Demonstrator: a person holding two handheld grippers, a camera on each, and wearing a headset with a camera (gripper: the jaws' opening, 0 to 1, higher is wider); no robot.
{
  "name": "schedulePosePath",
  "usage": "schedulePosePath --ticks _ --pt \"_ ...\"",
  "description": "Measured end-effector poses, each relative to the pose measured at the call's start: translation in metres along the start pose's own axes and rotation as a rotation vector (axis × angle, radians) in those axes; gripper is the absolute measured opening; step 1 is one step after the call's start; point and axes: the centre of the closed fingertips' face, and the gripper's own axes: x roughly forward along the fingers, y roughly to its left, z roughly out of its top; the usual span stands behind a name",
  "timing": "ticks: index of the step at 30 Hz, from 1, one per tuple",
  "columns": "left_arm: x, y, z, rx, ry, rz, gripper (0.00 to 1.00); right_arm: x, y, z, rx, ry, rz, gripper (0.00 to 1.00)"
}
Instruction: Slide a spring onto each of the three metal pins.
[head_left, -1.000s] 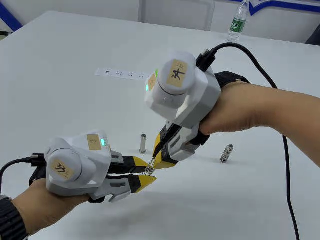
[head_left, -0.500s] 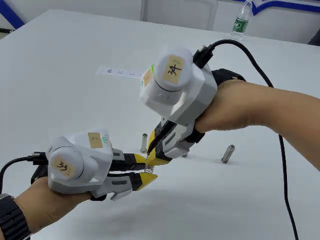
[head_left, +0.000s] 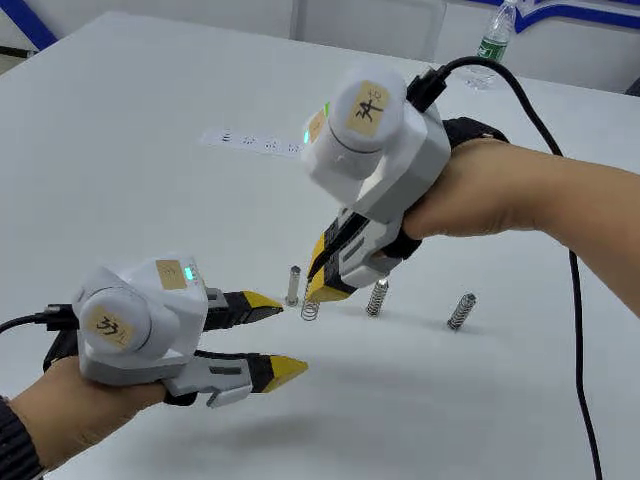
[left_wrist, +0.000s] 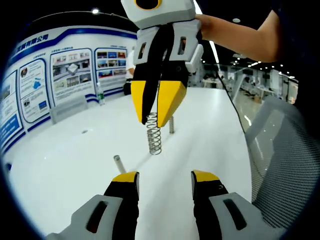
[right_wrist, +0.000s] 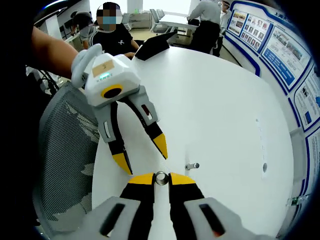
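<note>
My right gripper (head_left: 318, 292) points down and is shut on the top of a small spring (head_left: 311, 309), whose lower end is at the table. The left gripper view shows that spring (left_wrist: 154, 139) hanging from the yellow fingertips (left_wrist: 170, 97). In the right gripper view it is seen end-on (right_wrist: 161, 177) between my own shut jaws. A bare metal pin (head_left: 294, 285) (left_wrist: 118, 164) (right_wrist: 192, 165) stands just left of it. My left gripper (head_left: 280, 335) (left_wrist: 165, 176) (right_wrist: 142, 156) is open, a little short of the spring. A second spring (head_left: 377, 297) stands upright and a third (head_left: 461, 311) leans further right.
A white power strip (head_left: 250, 143) lies at the back of the white table (head_left: 150, 200). A water bottle (head_left: 497, 34) stands at the far edge. A black cable (head_left: 575, 300) trails from my right gripper. A mesh chair (left_wrist: 285, 165) and several people (right_wrist: 112, 30) are beyond the table.
My left gripper has opened and drawn back from the spring. The right gripper keeps its hold on the spring, which now stands apart from the left jaws.
</note>
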Motion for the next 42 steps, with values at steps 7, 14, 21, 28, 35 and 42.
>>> schedulePosePath --ticks 7,14,21,28,35,42 --pt "-0.004 0.004 -0.004 -0.032 -0.001 0.021 0.52 0.0 -0.031 0.004 0.036 -0.018 -0.052 0.12" --pt "-0.006 0.005 -0.007 -0.058 -0.002 0.032 0.56 0.008 -0.053 0.006 0.055 -0.019 -0.081 0.12" --pt "-0.01 0.008 -0.008 -0.086 -0.014 0.044 0.62 0.024 -0.065 -0.001 0.075 0.004 -0.081 0.12" --pt "-0.012 0.011 -0.011 -0.11 -0.018 0.06 0.65 0.031 -0.062 -0.003 0.079 0.016 -0.067 0.12" --pt "-0.012 0.012 -0.011 -0.115 -0.021 0.065 0.65 0.034 -0.062 -0.001 0.079 0.017 -0.058 0.12" --pt "-0.012 0.012 -0.013 -0.115 -0.017 0.065 0.64 0.037 -0.062 -0.003 0.082 0.024 -0.055 0.12"
